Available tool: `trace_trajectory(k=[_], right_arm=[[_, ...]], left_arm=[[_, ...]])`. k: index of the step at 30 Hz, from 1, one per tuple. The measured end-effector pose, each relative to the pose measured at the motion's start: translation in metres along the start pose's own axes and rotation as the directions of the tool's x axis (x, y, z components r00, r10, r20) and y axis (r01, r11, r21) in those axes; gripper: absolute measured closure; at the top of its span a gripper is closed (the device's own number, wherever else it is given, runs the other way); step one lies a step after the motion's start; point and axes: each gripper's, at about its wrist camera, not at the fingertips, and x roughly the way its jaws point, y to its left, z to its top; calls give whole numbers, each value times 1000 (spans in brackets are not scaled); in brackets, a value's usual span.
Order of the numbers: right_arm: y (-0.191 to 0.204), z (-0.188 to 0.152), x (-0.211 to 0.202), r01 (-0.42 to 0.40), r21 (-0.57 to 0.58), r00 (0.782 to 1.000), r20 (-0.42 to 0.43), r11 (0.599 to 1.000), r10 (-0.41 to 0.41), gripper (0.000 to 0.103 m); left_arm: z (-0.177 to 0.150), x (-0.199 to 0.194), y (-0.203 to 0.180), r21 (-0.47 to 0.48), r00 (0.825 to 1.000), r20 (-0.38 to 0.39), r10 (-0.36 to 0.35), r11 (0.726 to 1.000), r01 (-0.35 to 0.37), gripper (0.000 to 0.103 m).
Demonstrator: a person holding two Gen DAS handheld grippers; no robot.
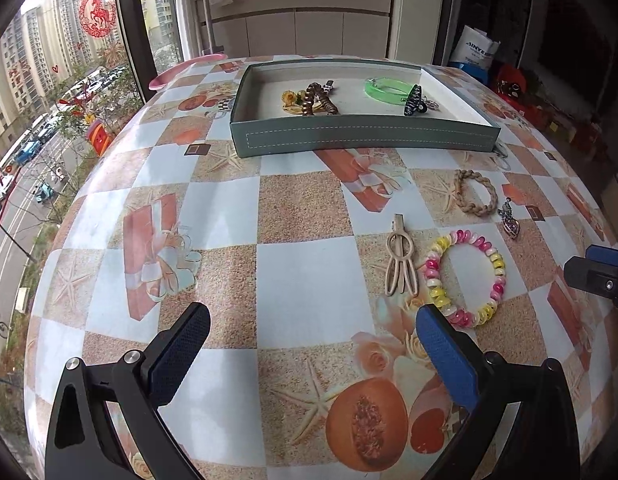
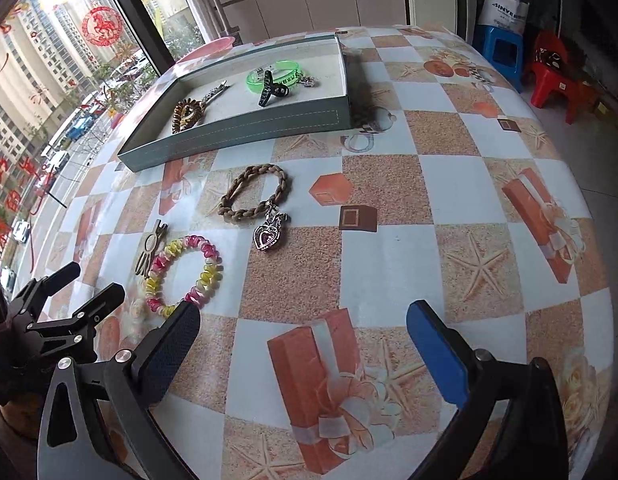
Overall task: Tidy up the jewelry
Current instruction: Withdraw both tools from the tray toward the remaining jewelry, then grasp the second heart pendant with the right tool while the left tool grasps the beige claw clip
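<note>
Both the left gripper (image 1: 313, 320) and right gripper (image 2: 303, 318) hover wide open, holding nothing. Nearest them on the tabletop (image 1: 309, 264) lie a pink-yellow spiral bracelet (image 1: 465, 278) and beige hair clip (image 1: 401, 256), then a braided bracelet (image 2: 253, 196) and heart pendant (image 2: 267, 236). The grey-green tray (image 1: 365, 136) sits toward the far edge, holding a green bangle (image 1: 385, 90).

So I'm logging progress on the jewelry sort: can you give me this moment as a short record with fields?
in tray: green bangle; black claw clip; brown spiral tie
on table: braided band; heart pendant; beige clip; pink-yellow coil bracelet
left gripper: open, holding nothing
right gripper: open, holding nothing
</note>
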Motion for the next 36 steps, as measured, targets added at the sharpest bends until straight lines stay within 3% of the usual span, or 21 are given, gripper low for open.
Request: trace_trajectory(k=[14, 18, 21, 24, 31, 32, 34, 36], right_arm=[[15, 17, 16, 75, -66, 997, 14, 995, -74, 1], [21, 25, 24, 78, -76, 997, 11, 994, -78, 6], [25, 28, 31, 86, -87, 996, 2, 992, -86, 21], [27, 31, 37, 90, -87, 996, -5, 992, -91, 26], [34, 36, 47, 140, -138, 990, -3, 980, -142, 31], [36, 36, 48, 150, -153, 988, -2, 977, -152, 31], [38, 36, 48, 151, -164, 988, 1, 975, -153, 33], [39, 37, 48, 149, -168, 989, 4, 974, -151, 42]], left_arm=[[15, 19, -15, 70, 1000, -21, 16, 997, -15, 0], [21, 24, -18, 79, 1000, -20, 23, 997, -22, 0], [25, 27, -20, 82, 999, -18, 26, 996, -25, 0], [27, 29, -20, 85, 999, -15, 30, 996, -28, 0], [31, 30, -24, 95, 1000, -11, 14, 995, -13, 0], [32, 30, -25, 97, 1000, -11, 10, 995, -9, 1], [33, 29, -27, 95, 999, -18, -32, 995, 34, 15], [34, 29, -30, 104, 999, -23, -47, 993, 49, 23]])
